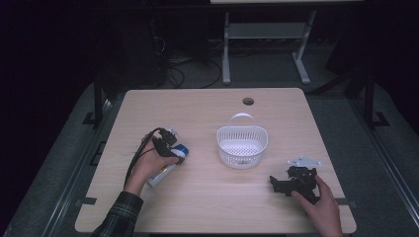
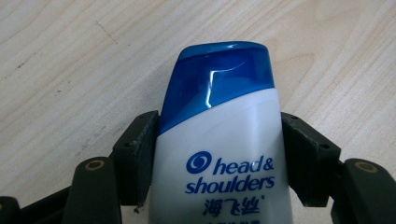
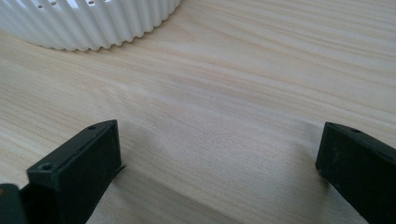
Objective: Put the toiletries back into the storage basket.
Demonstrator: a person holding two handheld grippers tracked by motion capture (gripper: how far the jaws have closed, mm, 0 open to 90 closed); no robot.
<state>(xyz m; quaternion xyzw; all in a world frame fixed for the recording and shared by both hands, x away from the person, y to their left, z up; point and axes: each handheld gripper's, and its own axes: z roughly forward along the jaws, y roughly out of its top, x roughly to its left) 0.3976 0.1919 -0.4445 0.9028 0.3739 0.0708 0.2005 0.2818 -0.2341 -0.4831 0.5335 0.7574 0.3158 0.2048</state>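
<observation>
A white shampoo bottle (image 2: 219,158) with a blue cap (image 2: 219,84) lies on the wooden table (image 1: 197,113) at the left. My left gripper (image 2: 217,140) is shut on it, one black jaw pressed against each side just below the cap. In the high view the bottle (image 1: 165,173) sits under the person's left hand and the left gripper (image 1: 174,155). A white slotted basket (image 1: 242,144) with a handle stands at the table's middle. My right gripper (image 1: 280,184) rests low at the front right, open, with bare wood between its jaws (image 3: 219,158). The basket's wall (image 3: 93,23) is just beyond them.
A round cable hole (image 1: 248,101) sits near the table's far edge. A grey three-cornered plate (image 1: 305,161) tops the right gripper. Beyond the table stand a white desk frame (image 1: 267,44) and dark floor with cables.
</observation>
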